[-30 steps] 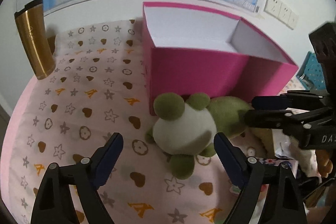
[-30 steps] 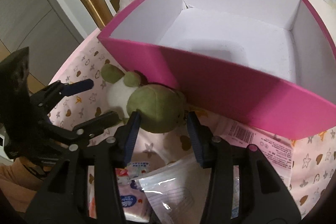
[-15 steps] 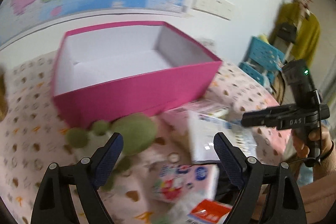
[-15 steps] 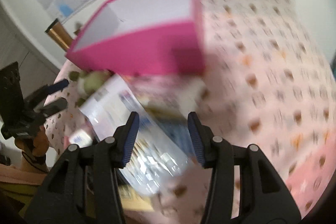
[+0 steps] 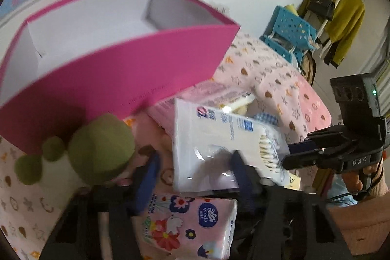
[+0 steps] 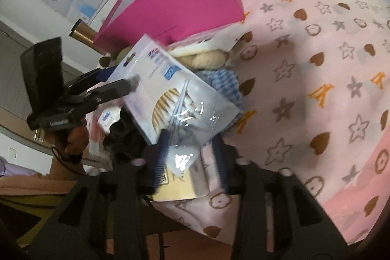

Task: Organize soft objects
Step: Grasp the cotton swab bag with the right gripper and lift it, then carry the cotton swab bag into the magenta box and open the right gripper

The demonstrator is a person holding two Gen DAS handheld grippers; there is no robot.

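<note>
Where the glossy cotton-swab bag [image 5: 214, 138] lies just before the rigid pink box [image 5: 117, 74], we see the left gripper [image 5: 195, 177] spread around its near edge, holding nothing. The right gripper [image 6: 191, 150] likewise straddles the bag's crinkled corner, grip uncertain. Only our left view shows the fuzzy green frog plush [image 5: 97, 148] against the box; only the right shows bare patterned tablecloth [image 6: 316, 65] beyond.

Glossy clear plastic cotton-swab bag [image 5: 219, 138]; matt pink cardboard box [image 5: 117, 74]; fuzzy green plush frog [image 5: 97, 148]; printed cloth tablecloth [image 6: 316, 65].
</note>
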